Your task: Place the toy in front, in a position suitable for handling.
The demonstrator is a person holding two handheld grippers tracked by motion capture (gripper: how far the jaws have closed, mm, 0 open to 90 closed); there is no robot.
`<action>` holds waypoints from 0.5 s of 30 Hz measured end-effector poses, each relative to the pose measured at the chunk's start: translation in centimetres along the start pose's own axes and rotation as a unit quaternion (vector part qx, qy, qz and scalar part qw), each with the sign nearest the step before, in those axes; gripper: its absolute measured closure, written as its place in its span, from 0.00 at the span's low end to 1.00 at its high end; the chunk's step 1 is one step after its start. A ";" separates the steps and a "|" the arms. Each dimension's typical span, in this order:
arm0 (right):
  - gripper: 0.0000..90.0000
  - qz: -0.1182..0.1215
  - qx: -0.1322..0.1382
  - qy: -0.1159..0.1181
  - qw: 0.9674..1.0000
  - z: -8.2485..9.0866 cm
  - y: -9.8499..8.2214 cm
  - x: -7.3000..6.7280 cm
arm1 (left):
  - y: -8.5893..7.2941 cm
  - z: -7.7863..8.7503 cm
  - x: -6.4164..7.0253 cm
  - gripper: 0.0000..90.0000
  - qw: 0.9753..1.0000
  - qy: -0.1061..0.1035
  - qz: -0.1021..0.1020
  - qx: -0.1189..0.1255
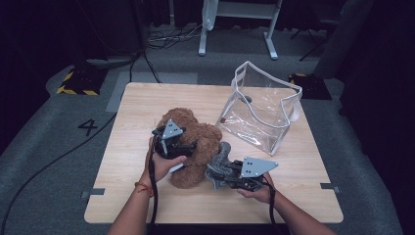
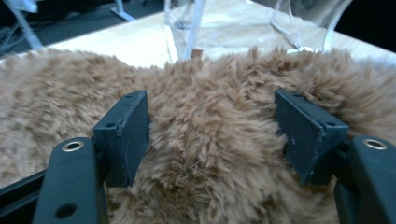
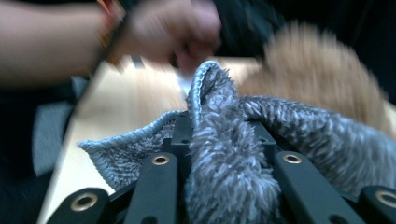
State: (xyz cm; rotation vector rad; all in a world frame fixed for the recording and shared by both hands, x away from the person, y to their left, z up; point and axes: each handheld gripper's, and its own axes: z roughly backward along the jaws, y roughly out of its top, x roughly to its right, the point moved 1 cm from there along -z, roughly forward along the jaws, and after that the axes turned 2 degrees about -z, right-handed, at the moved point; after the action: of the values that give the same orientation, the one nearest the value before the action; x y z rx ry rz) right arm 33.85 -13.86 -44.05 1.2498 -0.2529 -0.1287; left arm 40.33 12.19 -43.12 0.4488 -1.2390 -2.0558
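Currently the grey cloth (image 3: 224, 154) is clamped in the right gripper (image 1: 234, 177) beside the brown teddy bear (image 1: 195, 142) mid-table; the left gripper (image 2: 212, 135) straddles its fur, unclenched. The cloth should be kept pinched firmly.

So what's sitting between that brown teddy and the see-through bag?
Nothing: in the high view, bare wooden table separates the brown teddy from the clear bag, and the gap is narrow.

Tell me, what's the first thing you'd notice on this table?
The fluffy brown teddy bear in the middle of the table, with the left gripper on it. Beside it the right gripper pinches a grey fuzzy cloth, and a clear plastic bag stands behind.
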 end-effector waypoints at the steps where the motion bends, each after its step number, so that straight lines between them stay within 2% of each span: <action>1: 0.80 0.003 0.000 0.000 1.000 -0.3 0.2 -0.2 | -0.2 0.0 -0.1 0.33 1.000 -0.002 0.002 0.000; 3: 0.80 0.016 -0.023 -0.013 1.000 -1.9 0.0 -0.7 | -0.4 0.0 -0.1 0.33 1.000 0.000 0.004 0.001; 5: 0.80 0.008 -0.048 -0.011 0.999 -3.5 -0.8 -0.9 | -0.4 0.0 -0.1 0.33 1.000 0.004 0.000 -0.003; 6: 0.80 0.003 -0.060 -0.002 0.998 -4.5 -1.5 -1.2 | -0.4 0.0 -0.1 0.33 1.000 0.006 -0.003 -0.005; 8: 0.80 -0.015 -0.063 0.017 0.998 -5.5 -2.1 -1.7 | -0.4 0.0 0.0 0.33 1.000 0.011 -0.012 -0.009; 10: 0.80 -0.006 -0.075 0.026 0.997 -6.3 -2.1 -2.4 | -0.4 0.0 0.1 0.33 1.000 0.015 -0.018 -0.011; 12: 0.80 -0.008 -0.083 0.040 0.996 -6.8 -2.2 -2.8 | -0.5 0.1 0.0 0.33 1.000 0.015 -0.018 -0.013; 14: 0.80 -0.014 -0.103 0.056 0.993 -7.1 -2.5 -3.1 | -0.6 0.0 0.0 0.33 1.000 0.015 -0.021 -0.015; 15: 0.80 -0.010 -0.119 0.066 0.991 -7.3 -2.9 -3.3 | -0.6 0.0 0.0 0.33 1.000 0.015 -0.019 -0.015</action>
State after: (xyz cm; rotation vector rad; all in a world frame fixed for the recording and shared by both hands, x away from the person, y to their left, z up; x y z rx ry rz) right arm 32.63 -7.30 -49.34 1.0183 -0.1072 -0.0895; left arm 40.08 12.40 -43.67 0.4917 -1.1881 -2.0899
